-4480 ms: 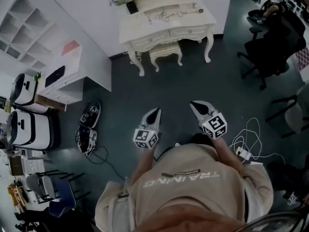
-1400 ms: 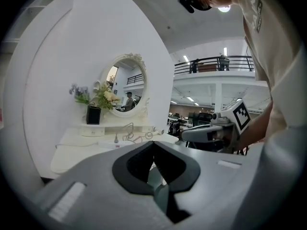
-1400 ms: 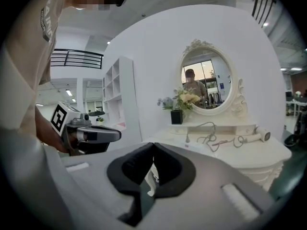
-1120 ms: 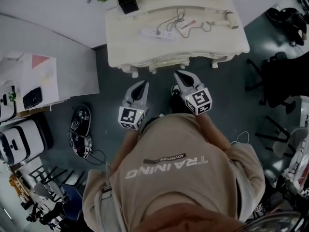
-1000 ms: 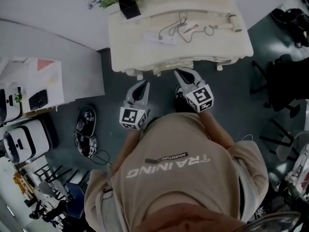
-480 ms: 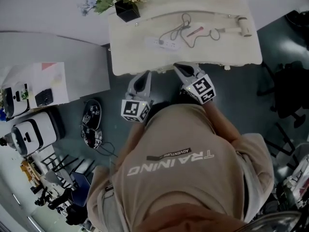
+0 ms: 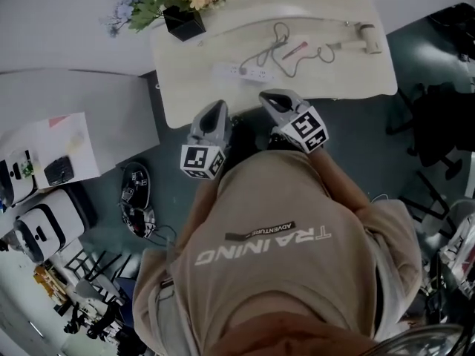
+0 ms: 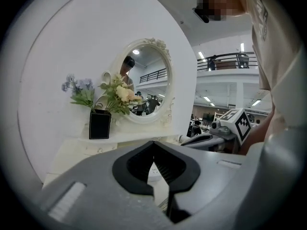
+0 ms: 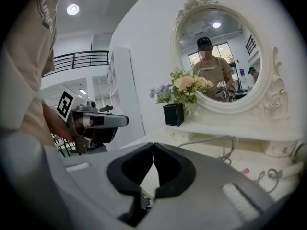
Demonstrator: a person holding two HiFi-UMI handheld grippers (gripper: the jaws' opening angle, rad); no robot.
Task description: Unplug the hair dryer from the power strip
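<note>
Overhead, one cream dressing-table surface (image 7: 356,80), upper centre of frame, against a pale wall. On it:
- white power strip (image 7: 241,72), left of middle
- hair dryer (image 7: 362,37), upper right
- looped cord (image 7: 276,44), between the two
- black vase of flowers (image 7: 184,22), upper left corner

Oval mirror (image 9: 218,56) behind. Dark floor (image 7: 371,147); office chair (image 7: 438,117) at right edge. Left hand-held gripper (image 7: 216,108) and right hand-held gripper (image 7: 267,98): jaws closed, nothing held, at the surface's near edge.
</note>
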